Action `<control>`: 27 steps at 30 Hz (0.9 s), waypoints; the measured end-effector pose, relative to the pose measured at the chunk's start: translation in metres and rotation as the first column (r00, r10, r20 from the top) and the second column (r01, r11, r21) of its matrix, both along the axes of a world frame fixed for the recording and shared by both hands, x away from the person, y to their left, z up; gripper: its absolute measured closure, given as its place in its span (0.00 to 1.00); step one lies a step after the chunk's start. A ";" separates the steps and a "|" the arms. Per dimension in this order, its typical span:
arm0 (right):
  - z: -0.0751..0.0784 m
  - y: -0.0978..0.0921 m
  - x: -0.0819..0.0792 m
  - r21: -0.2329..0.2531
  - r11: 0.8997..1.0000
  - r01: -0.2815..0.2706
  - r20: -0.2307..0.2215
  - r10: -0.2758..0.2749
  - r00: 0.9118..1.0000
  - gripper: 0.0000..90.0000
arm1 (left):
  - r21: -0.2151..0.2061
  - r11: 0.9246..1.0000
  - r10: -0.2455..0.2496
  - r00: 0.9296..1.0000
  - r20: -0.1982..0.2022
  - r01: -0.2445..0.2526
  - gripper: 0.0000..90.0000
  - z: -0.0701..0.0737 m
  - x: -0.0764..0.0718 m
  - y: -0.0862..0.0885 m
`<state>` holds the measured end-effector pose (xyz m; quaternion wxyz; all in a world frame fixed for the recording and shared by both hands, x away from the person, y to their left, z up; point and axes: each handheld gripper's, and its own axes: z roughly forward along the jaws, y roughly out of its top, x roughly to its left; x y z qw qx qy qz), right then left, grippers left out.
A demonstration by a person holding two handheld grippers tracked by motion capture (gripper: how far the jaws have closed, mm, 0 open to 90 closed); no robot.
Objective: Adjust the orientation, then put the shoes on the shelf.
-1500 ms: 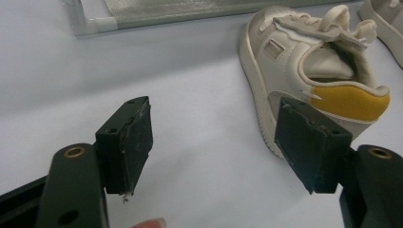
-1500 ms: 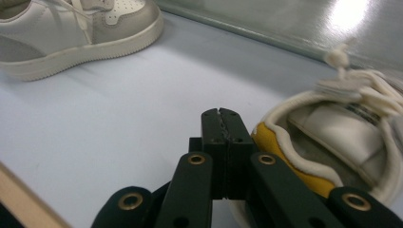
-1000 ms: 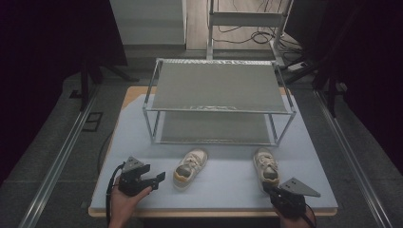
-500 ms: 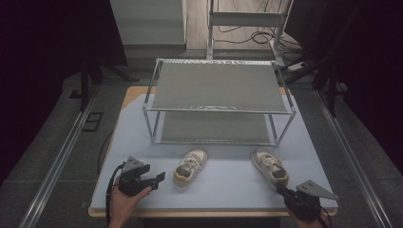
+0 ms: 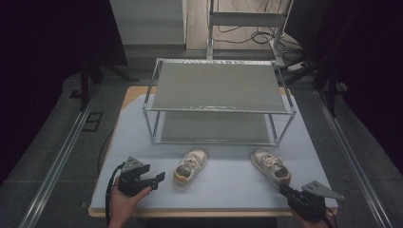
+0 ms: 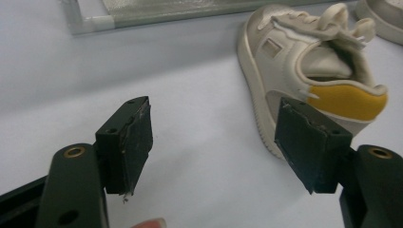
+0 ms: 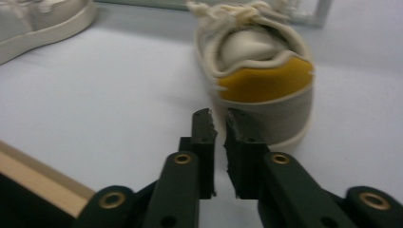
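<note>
**Right gripper drawn back from its shoe, fingers nearly together**

The fingers (image 7: 212,128) of the right gripper (image 5: 291,194) are seen almost together, a thin slit left between them and nothing held; their tips are set just short of the yellow heel of the right shoe (image 7: 259,71). The fingers (image 6: 135,135) of the left gripper (image 5: 157,177) are held wide apart, empty, with the left shoe (image 6: 304,71) just beside the far one.

Compared with a second ago, the right gripper is found lower and nearer the front edge of the surface (image 5: 228,187), withdrawn from the shoe it was close over. The left gripper is unmoved. Both shoes are left standing on the surface in front of the metal rack (image 5: 218,88), neither on a shelf.

It is judged that no shoe has been taken up yet; the right gripper would have to be opened before a grasp.
</note>
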<state>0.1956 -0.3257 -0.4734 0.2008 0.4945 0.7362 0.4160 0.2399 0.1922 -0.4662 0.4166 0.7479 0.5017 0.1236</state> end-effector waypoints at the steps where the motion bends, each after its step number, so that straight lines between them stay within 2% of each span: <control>1: 0.004 0.004 -0.003 -0.011 1.000 -0.020 0.018 0.020 1.000 0.83 | -0.002 1.000 0.001 1.000 0.004 -0.001 0.31 0.002 -0.001 0.000; 2: 0.004 0.004 -0.003 -0.011 1.000 -0.020 0.018 0.020 1.000 0.83 | -0.004 1.000 0.001 1.000 0.007 -0.001 0.31 0.004 -0.002 -0.001; 5: 0.013 0.005 -0.006 -0.004 0.999 -0.039 0.053 0.039 0.998 0.69 | -0.017 1.000 -0.008 1.000 0.010 0.008 0.30 0.012 -0.005 -0.003; 6: 0.013 0.005 -0.006 -0.004 0.999 -0.039 0.053 0.039 0.998 0.69 | -0.017 1.000 -0.008 1.000 0.010 0.008 0.30 0.012 -0.005 -0.003; 8: 0.021 0.005 -0.005 -0.008 0.998 -0.056 0.068 0.056 0.996 0.55 | -0.018 1.000 -0.013 1.000 0.010 0.013 0.29 0.016 -0.007 -0.005; 12: 0.029 0.004 0.001 -0.024 0.998 -0.062 0.084 0.064 0.994 0.42 | -0.009 1.000 -0.029 0.999 0.019 0.029 0.26 0.028 -0.012 -0.013; 18: 0.035 -0.002 0.015 -0.028 0.998 -0.050 0.090 0.052 0.995 0.33 | 0.012 0.998 -0.054 0.998 0.019 0.054 0.22 0.034 -0.014 -0.023; 20: 0.038 -0.004 0.023 -0.031 0.998 -0.053 0.078 0.055 0.995 0.31 | 0.022 0.997 -0.076 0.997 0.006 0.076 0.21 0.036 -0.014 -0.027; 27: 0.036 -0.003 0.037 -0.047 0.997 -0.058 0.045 0.060 0.997 0.27 | 0.033 0.996 -0.079 0.997 0.008 0.078 0.20 0.039 -0.012 -0.034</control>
